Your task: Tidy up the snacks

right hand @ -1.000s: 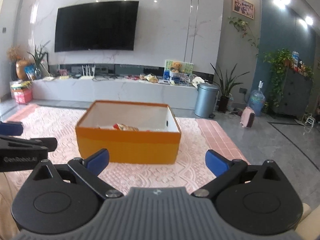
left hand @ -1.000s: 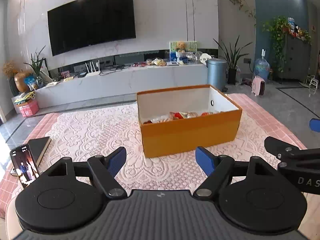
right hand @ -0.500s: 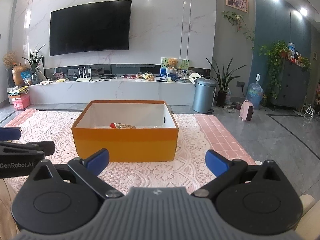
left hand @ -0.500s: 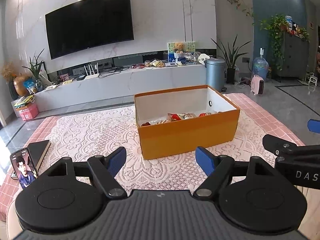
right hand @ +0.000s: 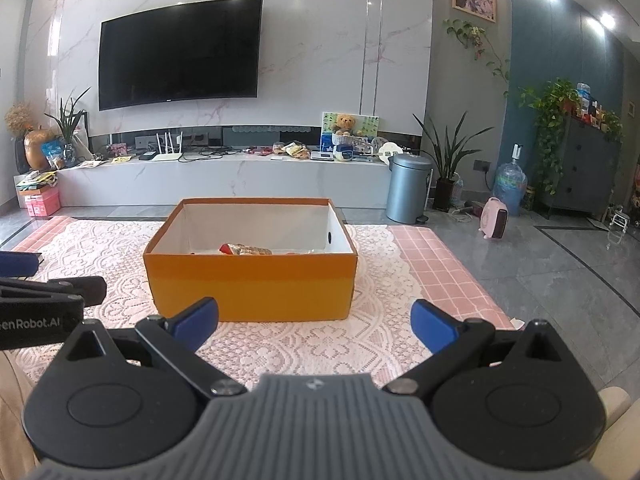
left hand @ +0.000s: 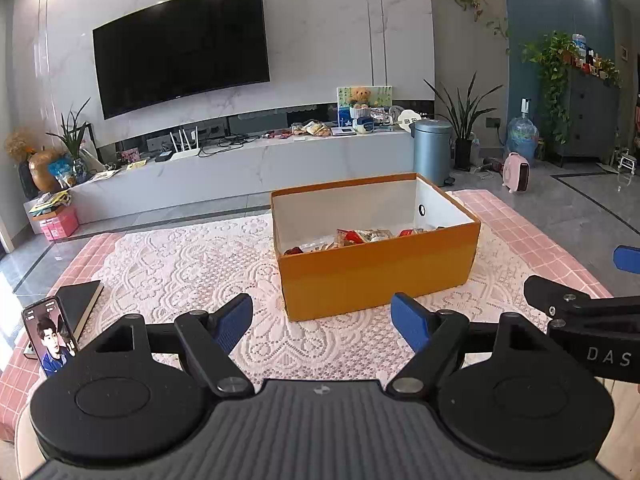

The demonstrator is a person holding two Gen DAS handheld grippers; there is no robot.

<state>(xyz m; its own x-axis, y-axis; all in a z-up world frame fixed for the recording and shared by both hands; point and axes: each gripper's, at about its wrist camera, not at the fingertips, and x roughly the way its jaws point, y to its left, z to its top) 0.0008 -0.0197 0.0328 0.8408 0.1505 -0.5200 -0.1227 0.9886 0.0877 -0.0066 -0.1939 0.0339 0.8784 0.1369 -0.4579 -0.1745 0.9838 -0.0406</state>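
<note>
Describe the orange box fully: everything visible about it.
The orange box is an open, lidless rectangle that looks like cardboard, white inside, with a small round hole in its right end wall. It sits upright on the lace cloth, holding a few snack packets low at the bottom. Neither gripper touches it.

Orange box point(right hand: 252, 292) white inside, white lace cloth point(left hand: 180, 264), pink checked tablecloth point(right hand: 436, 264)

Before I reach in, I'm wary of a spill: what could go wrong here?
1. The orange box sits on a loose-looking lace cloth; a nudge might slide it.
2. The snack packets lie low behind the near wall, so the open left hand-held gripper may clip the rim.
3. A phone stands beside it, easily knocked.
</note>
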